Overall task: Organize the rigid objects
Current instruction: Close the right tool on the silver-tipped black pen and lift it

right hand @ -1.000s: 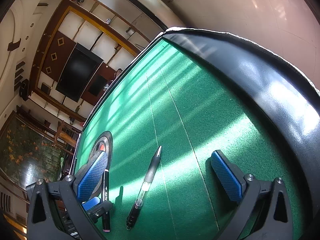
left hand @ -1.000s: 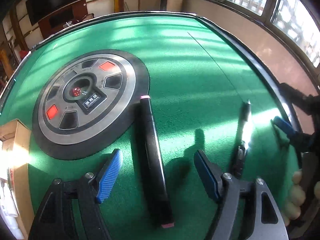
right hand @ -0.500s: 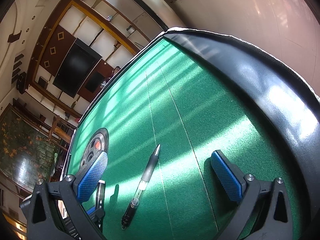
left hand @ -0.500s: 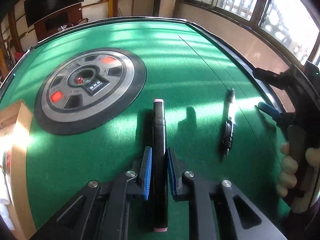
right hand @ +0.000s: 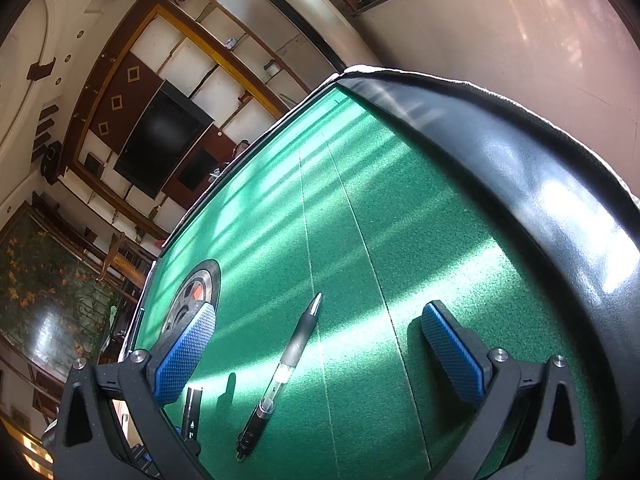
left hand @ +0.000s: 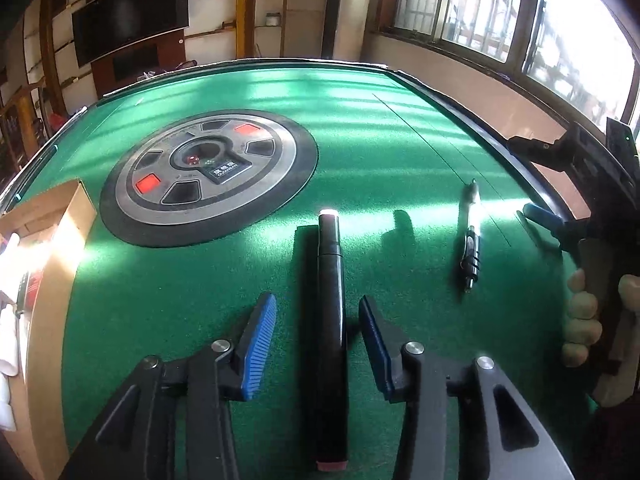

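The left gripper [left hand: 316, 336] has just been opening, its pads clear of the black marker [left hand: 330, 300] lying between them on the table [left hand: 360, 120]. The pen [left hand: 471, 236] lies at 2 o'clock. The right gripper [right hand: 316, 354] gapes empty.

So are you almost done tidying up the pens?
Not really. Nothing looks put away for sure; the cardboard box at the table's edge holds some things I can't make out. The left gripper has just been opening, so the black marker lies loose between its blue pads, not gripped. The clear pen lies on the green felt in front of the open right gripper, untouched. Both remain to be tidied.
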Tool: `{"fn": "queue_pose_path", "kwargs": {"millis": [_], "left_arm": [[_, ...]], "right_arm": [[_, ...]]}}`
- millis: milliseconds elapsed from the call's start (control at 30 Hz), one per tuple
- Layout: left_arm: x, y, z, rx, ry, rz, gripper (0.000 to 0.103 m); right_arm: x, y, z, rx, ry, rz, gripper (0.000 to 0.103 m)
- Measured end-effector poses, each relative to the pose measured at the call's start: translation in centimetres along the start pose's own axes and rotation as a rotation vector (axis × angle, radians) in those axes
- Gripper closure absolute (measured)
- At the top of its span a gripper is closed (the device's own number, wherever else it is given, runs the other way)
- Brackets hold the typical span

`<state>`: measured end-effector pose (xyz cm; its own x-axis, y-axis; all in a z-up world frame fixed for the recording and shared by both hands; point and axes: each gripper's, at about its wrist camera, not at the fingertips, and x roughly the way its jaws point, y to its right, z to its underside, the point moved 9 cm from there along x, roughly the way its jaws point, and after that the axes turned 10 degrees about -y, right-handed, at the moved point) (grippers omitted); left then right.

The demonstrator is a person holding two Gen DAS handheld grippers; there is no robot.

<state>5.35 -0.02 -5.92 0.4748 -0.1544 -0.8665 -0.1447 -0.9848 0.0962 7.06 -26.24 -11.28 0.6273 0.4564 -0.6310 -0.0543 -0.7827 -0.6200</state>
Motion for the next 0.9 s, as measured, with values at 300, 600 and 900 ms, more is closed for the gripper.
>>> {"fn": "queue_pose_path", "kwargs": {"millis": [300,600,900], "left_arm": [[-0.2,0.2,0.2,-0.019,0.001,0.092,0.016],[-0.8,-0.5,0.9,-0.019,-0.001,0.101,0.089],[-0.6,-1.5,0.6,-0.133,-0.043,0.363,0.089]], "right_arm": [[-0.3,-4.7,2.3,-0.249,-0.208,0.323,0.006],[4.9,-6.9,5.9,-0.347,-0.308,0.524,0.073],[4.8,-8.0,7.1,-0.362,-0.237,0.499,0.092]]}}
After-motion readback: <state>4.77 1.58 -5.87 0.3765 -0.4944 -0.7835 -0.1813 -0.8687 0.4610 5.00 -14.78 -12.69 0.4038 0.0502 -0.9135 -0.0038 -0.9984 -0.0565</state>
